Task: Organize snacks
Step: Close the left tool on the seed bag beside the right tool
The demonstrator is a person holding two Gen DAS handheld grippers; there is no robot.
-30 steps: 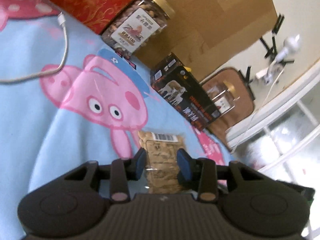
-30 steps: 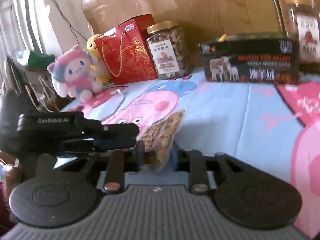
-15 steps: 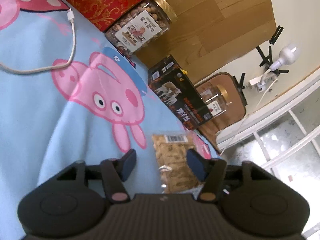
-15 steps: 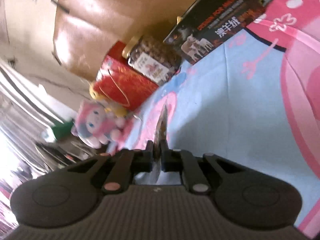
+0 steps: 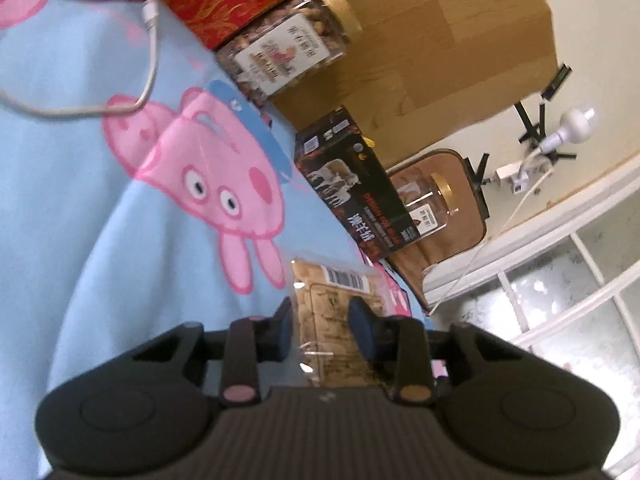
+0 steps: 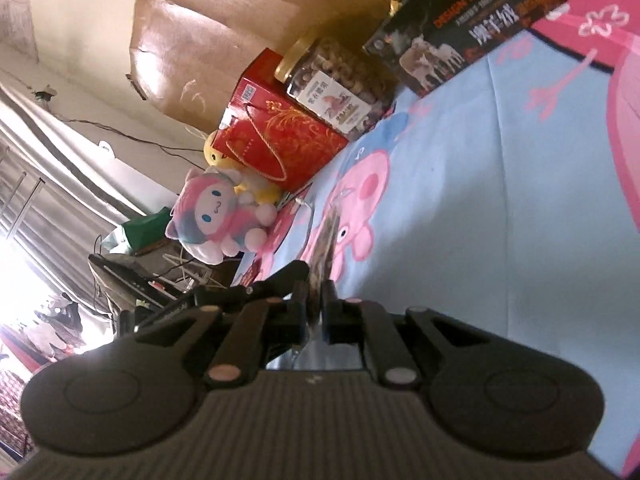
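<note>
Our right tool pinches the snack packet edge-on above the bed; our left tool has just been closing around it. Light, crinkly, slippery; we grip the sealed edge.

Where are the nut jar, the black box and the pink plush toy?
nut jar [image 5: 286, 46]: left wrist view, on its white label.
black box [image 5: 352, 184]: left wrist view, on its printed side.
pink plush toy [image 6: 216, 212]: right wrist view, on its face.
</note>
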